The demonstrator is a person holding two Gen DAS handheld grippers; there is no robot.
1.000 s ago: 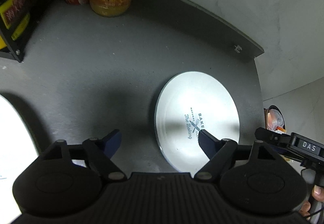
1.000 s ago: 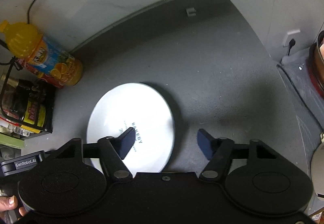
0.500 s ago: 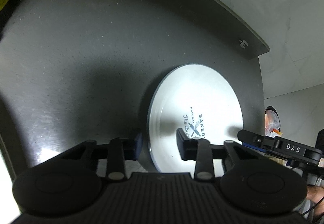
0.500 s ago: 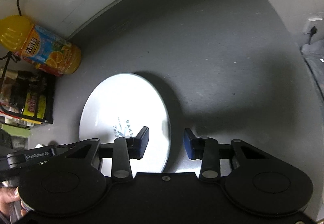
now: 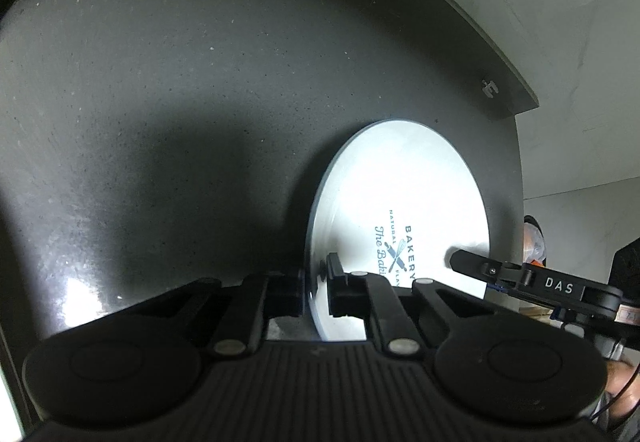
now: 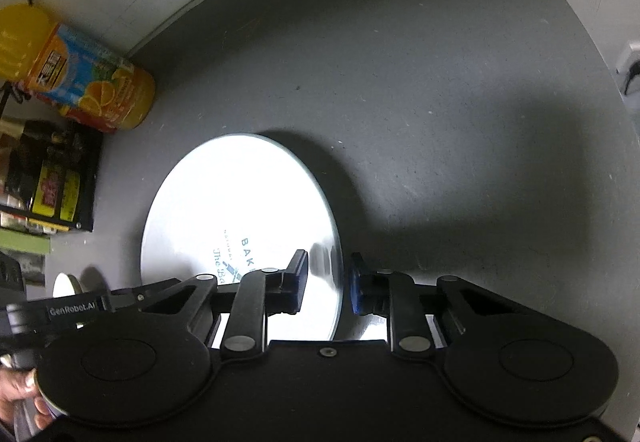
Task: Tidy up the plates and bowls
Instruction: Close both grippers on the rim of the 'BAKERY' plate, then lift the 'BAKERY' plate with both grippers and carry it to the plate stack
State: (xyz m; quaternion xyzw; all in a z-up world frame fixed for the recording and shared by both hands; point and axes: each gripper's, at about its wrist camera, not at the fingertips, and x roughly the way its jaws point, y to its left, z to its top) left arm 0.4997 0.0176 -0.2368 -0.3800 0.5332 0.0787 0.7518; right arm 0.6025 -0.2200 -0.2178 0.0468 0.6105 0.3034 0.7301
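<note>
A white plate [image 5: 400,182] printed with "BAKERY" lies on the dark grey counter [image 5: 160,82]. My left gripper [image 5: 314,288] is shut on the plate's left rim, with one pad on each side of the edge. In the right wrist view the same plate [image 6: 240,194] shows, and my right gripper [image 6: 328,282] is shut on its right rim, inner pad over the plate and outer pad outside the edge. From the left wrist view, one of the right gripper's fingers [image 5: 472,262] reaches over the far rim.
An orange juice bottle [image 6: 92,82] and a black rack of packets [image 6: 52,182] stand at the counter's back left. A small white round thing [image 6: 66,284] lies left of the plate. The counter ends just right of the plate. A hand [image 6: 24,394] holds the left gripper.
Both grippers went from wide open to shut around opposite rims of the plate, and both moved lower and closer to it. The plate has stayed in place.
</note>
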